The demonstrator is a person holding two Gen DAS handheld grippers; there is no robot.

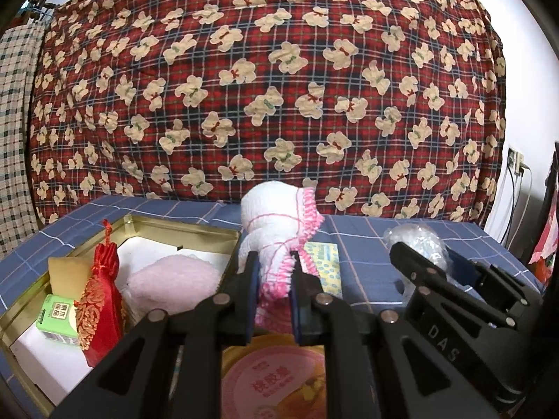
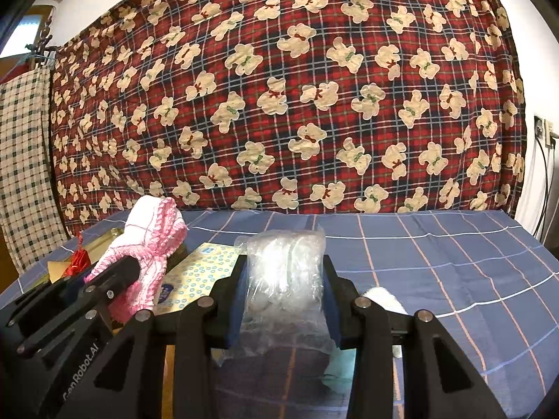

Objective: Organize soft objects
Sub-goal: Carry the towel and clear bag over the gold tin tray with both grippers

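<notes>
Beside the open gold tin (image 1: 209, 232) on the blue checked cloth (image 2: 436, 262), the left gripper (image 1: 272, 272) is clamping a white-and-pink knitted piece (image 1: 276, 223) while the right gripper (image 2: 284, 289) is squeezing a clear plastic packet (image 2: 284, 265), both lifted. Swinging the knit leftward over the tin's rim, then lowering it beside the pink towel (image 1: 171, 282) before letting go, is probably keeping it from snagging.

White cloth with pink crochet trim (image 1: 276, 241) stands upright beside crumpled clear plastic bag (image 2: 284, 272)
</notes>
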